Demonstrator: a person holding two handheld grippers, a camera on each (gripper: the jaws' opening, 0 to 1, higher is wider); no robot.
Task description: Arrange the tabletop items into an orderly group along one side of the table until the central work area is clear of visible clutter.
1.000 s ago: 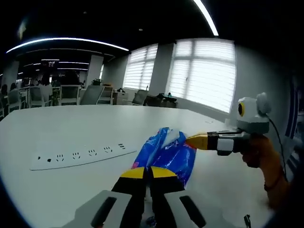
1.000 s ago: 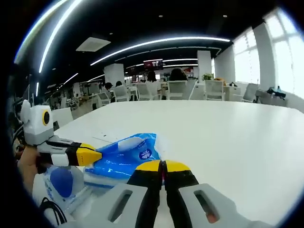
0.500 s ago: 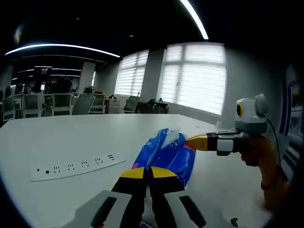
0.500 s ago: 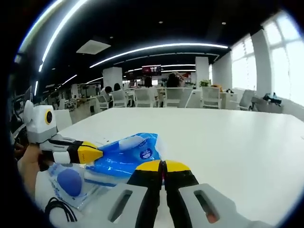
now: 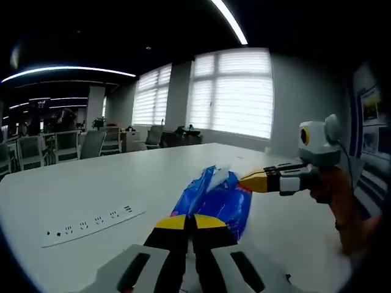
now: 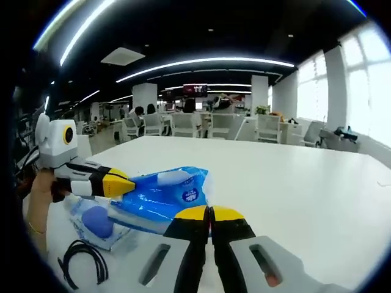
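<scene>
In the left gripper view our left gripper (image 5: 193, 223) has its yellow-tipped jaws pressed together on the near end of a crinkly blue plastic packet (image 5: 215, 198), which runs from the tips toward one o'clock. At the packet's far end our right gripper (image 5: 243, 179) comes in from three o'clock, its yellow tips closed against the packet's pale top corner, with a hand (image 5: 336, 194) behind it. So both grippers pinch the same packet, one at each end, above the broad white table (image 5: 91, 183). Toward nine o'clock a long white power strip (image 5: 91, 221) lies flat on the table, well apart from the packet, and bare white surface stretches beyond it toward a far edge at about eleven o'clock. In the right gripper view the right gripper (image 6: 210, 213) shows its jaws shut at the packet's (image 6: 160, 195) edge, and the left gripper (image 6: 130, 183) enters from nine o'clock, clamped on the other end. Under the packet, toward eight o'clock, lies a clear plastic bag with a round blue object inside (image 6: 98, 221); we cannot tell what the object is. Near seven o'clock a black cable (image 6: 84, 265) lies looped on the table. From twelve through four o'clock the table (image 6: 305, 189) is open white surface out to its far edge.
</scene>
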